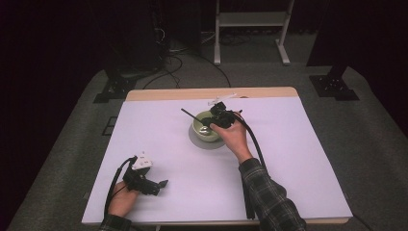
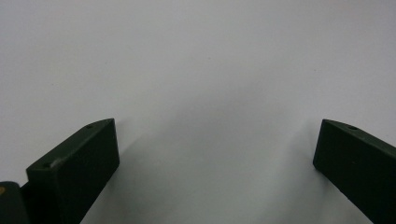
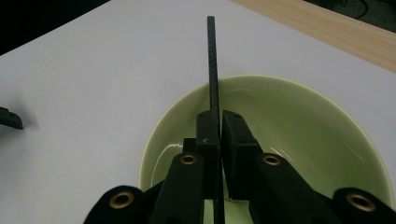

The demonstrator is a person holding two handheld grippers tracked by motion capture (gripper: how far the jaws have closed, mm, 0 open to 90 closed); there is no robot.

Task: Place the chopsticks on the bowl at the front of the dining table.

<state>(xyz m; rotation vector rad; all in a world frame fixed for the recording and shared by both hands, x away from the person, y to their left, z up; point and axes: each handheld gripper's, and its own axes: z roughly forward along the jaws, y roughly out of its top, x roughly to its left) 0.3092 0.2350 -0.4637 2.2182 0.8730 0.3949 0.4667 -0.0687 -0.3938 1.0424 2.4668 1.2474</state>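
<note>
Bowl far centre on table | right gripper clamps black stick over it | left gripper open, near left | risk: we tip bowl if stick levers rim

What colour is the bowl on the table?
Pale green bowl, clearest in the right gripper view.

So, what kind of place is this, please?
Probably a recording or test room, not a home. A table with a white cover stands on grey carpet, with cables on the floor and a white metal frame behind. A person's gripper holds a black stick over a green bowl.
</note>
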